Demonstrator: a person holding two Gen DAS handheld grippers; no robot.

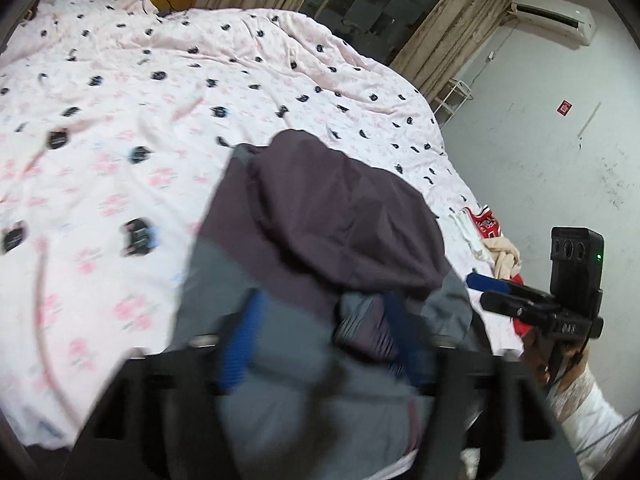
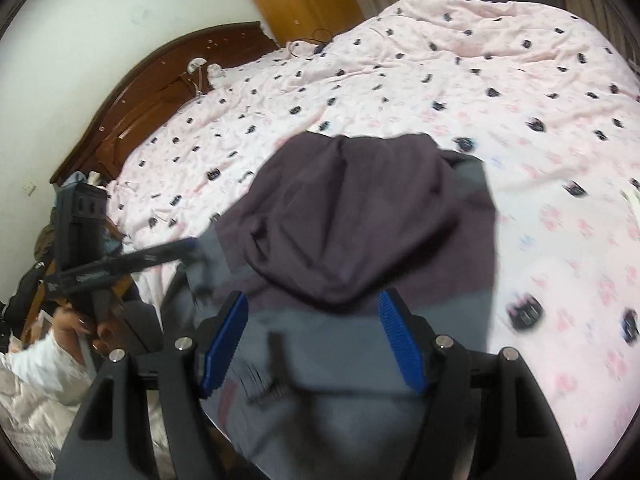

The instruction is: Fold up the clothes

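Note:
A grey and dark purple hooded garment [image 1: 320, 240] lies at the near edge of the bed, hood spread flat; it also shows in the right wrist view [image 2: 360, 220]. My left gripper [image 1: 320, 340] has blue pads wide apart, with grey cloth bunched between and over them; I cannot tell if it grips. In the right wrist view the left gripper [image 2: 192, 246] looks narrow, at the garment's left edge. My right gripper [image 2: 316, 340] is open, jaws wide over the grey body of the garment below the hood. In the left wrist view the right gripper [image 1: 476, 290] is beside the garment's right edge.
The bed has a pink patterned sheet [image 1: 160, 120]. A red, white and beige pile of clothes [image 1: 492, 236] lies at the bed's right edge. A wooden headboard [image 2: 152, 100] stands at the far left. Curtains [image 1: 452, 24] and a grey wall [image 1: 560, 152] lie beyond.

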